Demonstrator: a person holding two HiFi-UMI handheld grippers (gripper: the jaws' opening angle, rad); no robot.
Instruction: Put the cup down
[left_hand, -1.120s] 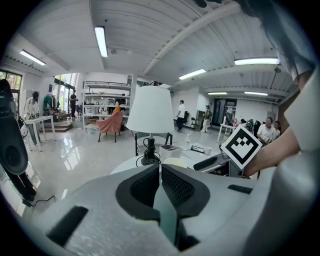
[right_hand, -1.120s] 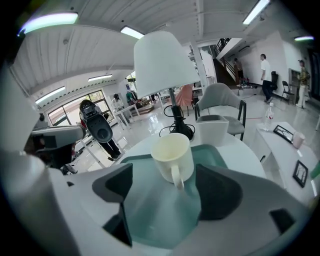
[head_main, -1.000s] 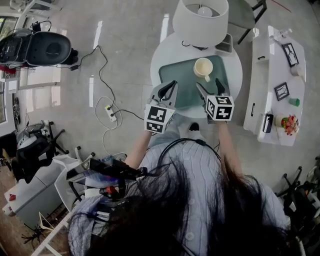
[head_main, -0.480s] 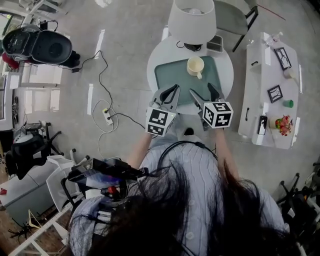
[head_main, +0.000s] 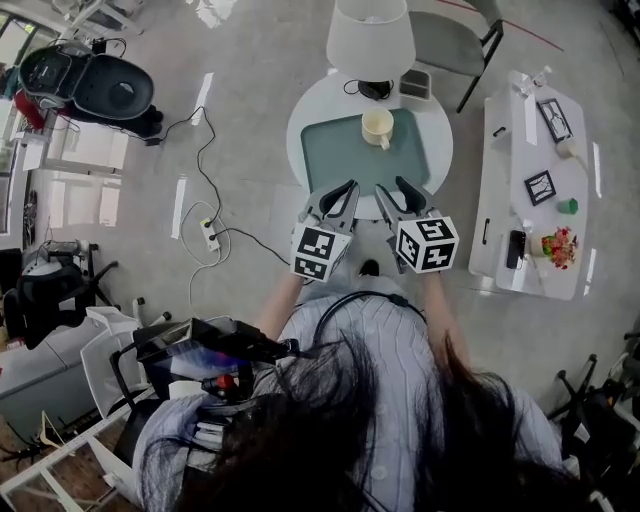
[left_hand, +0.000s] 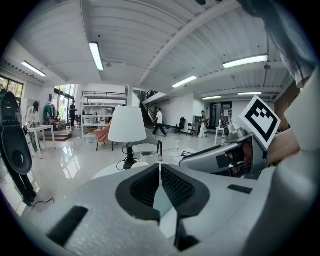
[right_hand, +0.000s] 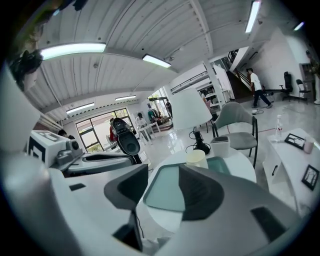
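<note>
Floor (head_main: 240, 130): Grey polished concrete spread under you, with cables trailing across it at the left of the frame.
Left gripper (head_main: 338, 193): You held it at lower centre, just short of the table's near rim. Its pads were pressed together on nothing, so I judge it was an idle hand kept out of the way.
Right gripper (head_main: 392, 188): You held it just beside the left one, aimed at the tray. Its jaws had just been closing but stood partly apart with nothing between them, free of the cup.
Round table (head_main: 300, 135): White, at upper centre, it carried everything that mattered.
Tray (head_main: 340, 155): Green and flat on the table, it served as the landing spot.
Cup (head_main: 377, 126): Cream and upright, it sat on the tray's far right part with its handle toward the bottom of the frame. It was well apart from both grippers, so the put-down looked done to me.
Lamp (head_main: 371, 40): Its white shade stood at the top edge, beyond the tray. The cup sat near it but clear of it, so neither was likely to knock the other.
</note>
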